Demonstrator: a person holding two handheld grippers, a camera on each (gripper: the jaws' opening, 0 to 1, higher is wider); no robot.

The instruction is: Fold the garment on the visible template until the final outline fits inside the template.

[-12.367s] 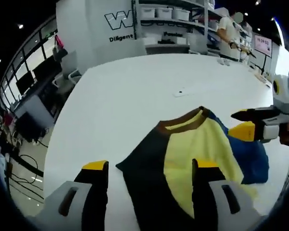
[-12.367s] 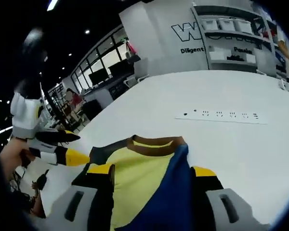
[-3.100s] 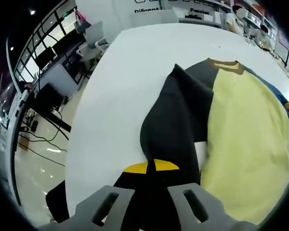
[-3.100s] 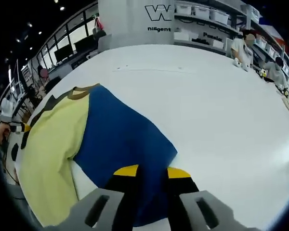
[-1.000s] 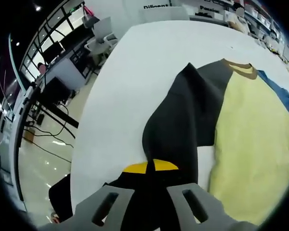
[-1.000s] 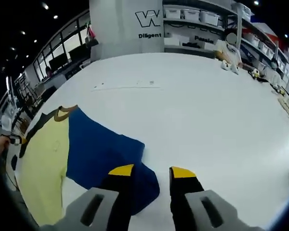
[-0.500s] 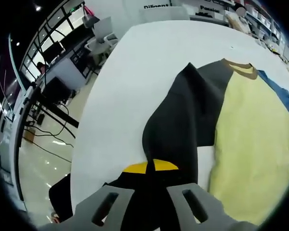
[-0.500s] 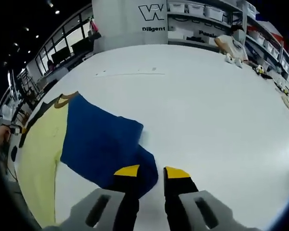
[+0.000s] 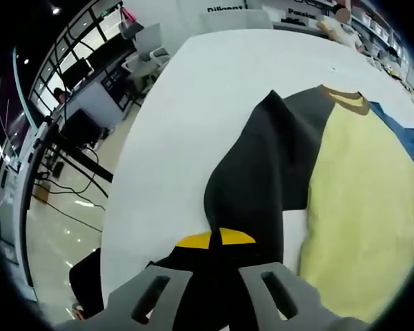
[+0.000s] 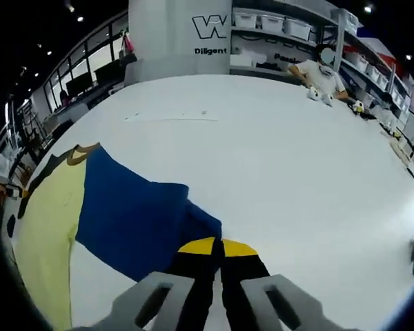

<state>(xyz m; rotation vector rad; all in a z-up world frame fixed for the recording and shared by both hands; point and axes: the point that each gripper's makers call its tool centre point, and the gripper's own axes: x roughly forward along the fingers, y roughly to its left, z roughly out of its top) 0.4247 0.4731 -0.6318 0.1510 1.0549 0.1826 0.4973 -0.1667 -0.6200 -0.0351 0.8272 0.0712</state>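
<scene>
A T-shirt lies flat on the white table, with a yellow body, a brown collar, a dark grey sleeve and a blue sleeve. My left gripper is shut on the end of the dark sleeve, near the table's edge. My right gripper is shut on the tip of the blue sleeve, which is bunched just ahead of the jaws. The far end of the blue sleeve also shows in the left gripper view. The yellow body and collar lie to the left in the right gripper view.
The table's edge drops to a glossy floor with desks and chairs. A person is at the table's far side, by shelves with bins. A thin strip lies on the table beyond the shirt.
My right gripper's jaws, slightly apart half a second ago, have closed on the blue sleeve's tip. The left gripper holds the dark sleeve as before.
</scene>
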